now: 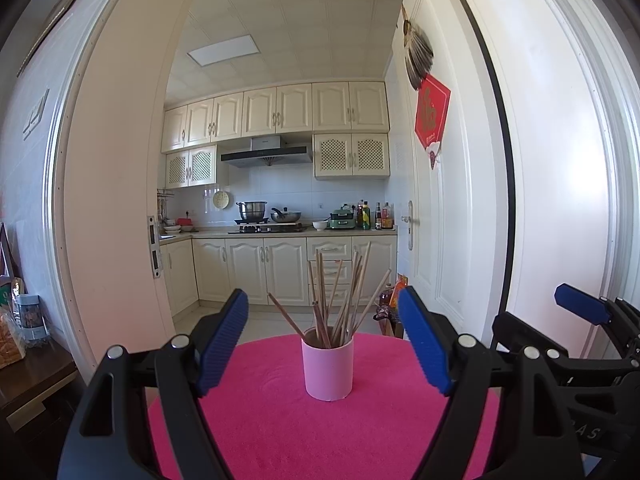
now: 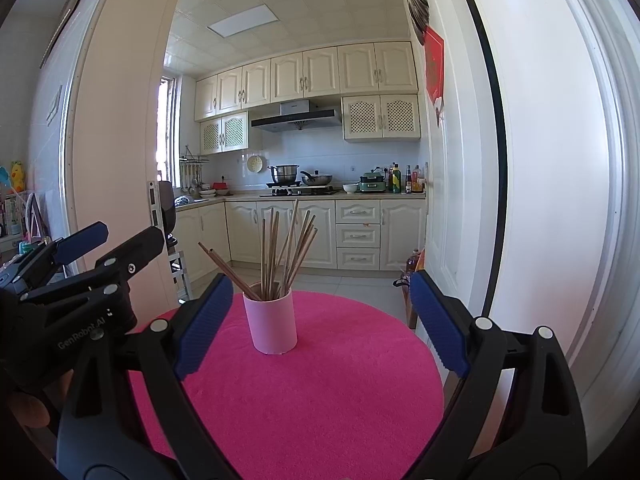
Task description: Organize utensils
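On the round pink table (image 1: 280,420), a pink cup (image 1: 328,368) stands toward the far side, wooden chopsticks (image 1: 340,300) fanned loosely inside. The left gripper (image 1: 324,344) and right gripper (image 2: 320,328) hover near, both spread and empty. Judging by the splay, steadying the cup before gathering sticks would prevent tipping.

Cup (image 1: 328,368): upright on the round table (image 1: 280,432), toward its far side.
Chopsticks (image 1: 340,300): standing in the cup, fanned outward.
Kitchen counter (image 1: 280,233): far behind the table.
Door (image 1: 432,200): far right.
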The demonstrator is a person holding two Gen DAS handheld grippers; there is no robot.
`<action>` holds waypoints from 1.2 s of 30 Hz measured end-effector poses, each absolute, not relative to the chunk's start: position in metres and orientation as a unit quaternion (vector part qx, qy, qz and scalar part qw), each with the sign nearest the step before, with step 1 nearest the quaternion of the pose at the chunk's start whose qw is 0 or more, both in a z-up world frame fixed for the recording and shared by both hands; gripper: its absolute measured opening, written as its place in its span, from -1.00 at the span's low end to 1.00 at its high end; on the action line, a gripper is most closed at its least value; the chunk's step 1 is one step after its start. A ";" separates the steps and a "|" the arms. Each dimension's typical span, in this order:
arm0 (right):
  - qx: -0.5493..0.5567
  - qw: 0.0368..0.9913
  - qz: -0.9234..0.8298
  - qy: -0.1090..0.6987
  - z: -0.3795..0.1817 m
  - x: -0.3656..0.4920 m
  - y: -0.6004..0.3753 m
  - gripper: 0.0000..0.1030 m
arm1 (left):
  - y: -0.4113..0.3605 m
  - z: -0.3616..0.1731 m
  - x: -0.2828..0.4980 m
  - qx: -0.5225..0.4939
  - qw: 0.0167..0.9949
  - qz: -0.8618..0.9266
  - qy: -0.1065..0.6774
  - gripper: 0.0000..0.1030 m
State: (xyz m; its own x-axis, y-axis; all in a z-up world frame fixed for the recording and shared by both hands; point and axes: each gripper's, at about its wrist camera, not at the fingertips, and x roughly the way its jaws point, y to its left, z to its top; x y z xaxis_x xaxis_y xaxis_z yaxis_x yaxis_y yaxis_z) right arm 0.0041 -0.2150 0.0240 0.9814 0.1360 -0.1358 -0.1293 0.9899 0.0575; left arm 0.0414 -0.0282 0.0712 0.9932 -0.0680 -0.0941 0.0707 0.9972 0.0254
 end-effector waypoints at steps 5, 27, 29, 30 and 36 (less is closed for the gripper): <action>0.024 0.995 0.066 0.069 0.024 0.004 -0.215 0.72 | -0.027 0.071 0.042 0.015 0.998 -0.035 0.047 0.48; 0.024 0.995 0.066 0.072 0.022 0.006 -0.214 0.72 | -0.025 0.070 0.045 0.016 0.998 -0.035 0.048 0.48; 0.025 0.995 0.066 0.072 0.021 0.006 -0.214 0.72 | -0.026 0.070 0.045 0.016 0.998 -0.036 0.048 0.48; 0.025 0.995 0.067 0.072 0.021 0.006 -0.214 0.72 | -0.025 0.070 0.045 0.016 0.998 -0.035 0.048 0.48; 0.025 0.995 0.066 0.072 0.021 0.006 -0.214 0.72 | -0.026 0.069 0.045 0.017 0.998 -0.035 0.048 0.48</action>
State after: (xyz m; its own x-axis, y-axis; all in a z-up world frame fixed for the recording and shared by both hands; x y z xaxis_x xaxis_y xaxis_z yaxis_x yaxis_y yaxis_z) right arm 0.0064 -0.2138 0.0206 0.9809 0.1353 -0.1395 -0.1280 0.9900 0.0600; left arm 0.0450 -0.0256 0.0695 0.9928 -0.0690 -0.0976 0.0722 0.9969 0.0297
